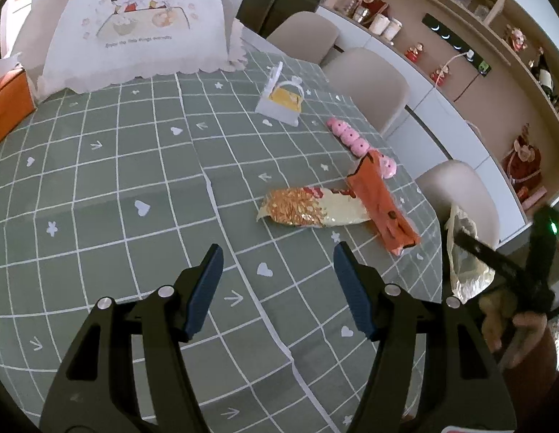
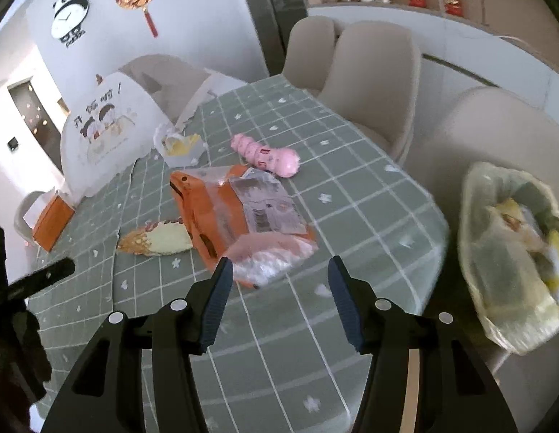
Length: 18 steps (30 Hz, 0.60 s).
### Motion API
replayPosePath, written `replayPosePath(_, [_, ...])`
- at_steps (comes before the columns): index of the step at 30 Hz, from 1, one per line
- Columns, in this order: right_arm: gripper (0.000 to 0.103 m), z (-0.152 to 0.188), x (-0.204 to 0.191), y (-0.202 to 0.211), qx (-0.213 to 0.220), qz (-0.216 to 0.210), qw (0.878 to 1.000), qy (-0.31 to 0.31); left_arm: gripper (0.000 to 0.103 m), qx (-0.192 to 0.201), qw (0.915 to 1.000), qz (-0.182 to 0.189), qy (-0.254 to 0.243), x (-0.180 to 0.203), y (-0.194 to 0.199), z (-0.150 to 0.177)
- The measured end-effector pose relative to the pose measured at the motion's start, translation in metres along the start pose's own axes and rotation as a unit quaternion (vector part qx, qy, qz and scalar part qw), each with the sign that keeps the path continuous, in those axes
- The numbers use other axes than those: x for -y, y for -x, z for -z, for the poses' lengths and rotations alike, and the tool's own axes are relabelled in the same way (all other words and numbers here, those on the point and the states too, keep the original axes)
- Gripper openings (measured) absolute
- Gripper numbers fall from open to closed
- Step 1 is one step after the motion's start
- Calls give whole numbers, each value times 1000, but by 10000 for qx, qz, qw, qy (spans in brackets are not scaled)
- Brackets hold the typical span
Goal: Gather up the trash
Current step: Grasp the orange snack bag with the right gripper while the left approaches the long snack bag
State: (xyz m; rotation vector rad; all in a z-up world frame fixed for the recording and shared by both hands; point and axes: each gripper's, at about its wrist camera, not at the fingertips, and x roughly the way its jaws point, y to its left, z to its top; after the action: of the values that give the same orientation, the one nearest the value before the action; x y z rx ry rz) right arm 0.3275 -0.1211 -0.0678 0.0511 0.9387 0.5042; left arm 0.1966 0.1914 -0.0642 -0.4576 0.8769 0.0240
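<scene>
On the green checked tablecloth [image 1: 99, 195], the left gripper [image 1: 277, 274] angles steeply down over bare cloth, its blue-padded fingers [image 1: 203, 288] spread with nothing between them. Ahead of it lie a gold-and-cream snack wrapper [image 1: 308, 207] and, touching its right end, an orange snack bag [image 1: 382, 205], with a pink caterpillar toy [image 1: 351, 140] just behind. The right gripper [image 2: 277, 278] also tilts downward, jaws apart and empty, its left finger just beside the orange bag's clear corner. Off the table's right edge hangs a translucent trash bag [image 2: 514, 252] already holding scraps.
</scene>
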Motion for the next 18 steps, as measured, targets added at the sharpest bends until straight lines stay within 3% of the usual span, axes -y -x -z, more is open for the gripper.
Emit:
replayPosePath(4, [52, -15, -11, -36, -189, -216, 9995, 162, 60, -142, 9999, 11, -63, -1, -11, -4])
replayPosePath(10, [52, -18, -28, -81, -484, 345, 9951, 788, 61, -182, 9980, 110, -595, 17, -36, -31])
replayPosePath(15, [52, 5, -6, -62, -528, 624, 9948, 606, 61, -220, 9931, 258, -1125, 38, -65, -50])
replayPosePath(18, [52, 24, 12, -44, -745, 412, 9961, 220, 61, -257, 9907, 239, -1318, 46, -89, -59])
